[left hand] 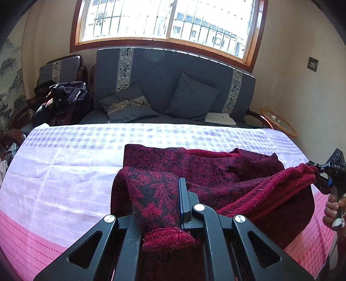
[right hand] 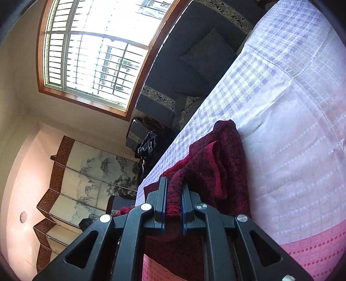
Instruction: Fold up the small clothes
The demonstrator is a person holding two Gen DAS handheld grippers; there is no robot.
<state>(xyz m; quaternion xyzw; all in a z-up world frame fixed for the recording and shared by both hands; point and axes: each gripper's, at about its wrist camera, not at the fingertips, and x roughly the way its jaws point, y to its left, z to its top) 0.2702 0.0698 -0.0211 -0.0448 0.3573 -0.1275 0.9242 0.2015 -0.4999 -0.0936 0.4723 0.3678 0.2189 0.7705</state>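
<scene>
Garment: a dark red knitted garment (left hand: 194, 168) with a black leaf pattern is pinched by both grippers and lies partly on the desk ahead of them; what kind of garment it is cannot be made out.
Left gripper (left hand: 173, 201): pressed together on a hemmed corner of the garment; only one finger is seen, the other is hidden under the draped knit.
Right gripper (right hand: 174, 194): clamped on a ribbed edge of the garment, the cloth bunched between the two fingers; in the left wrist view it (left hand: 317, 168) is cut off at the frame's right edge, with a corner of knit in its tips.
Hand: part of a hand (left hand: 334, 210) on the right gripper's handle is seen, mostly out of frame.
Desk: covered by a white, lilac-checked and pink cloth (left hand: 64, 168); the part under the garment is hidden.
Beyond the desk: a grey sofa (left hand: 164, 86) with cushions stands past the grippers; a dark heap (left hand: 62, 97) beside it is too shadowed to identify.
Window (left hand: 168, 19): overexposed, only bars and faint buildings are made out.
</scene>
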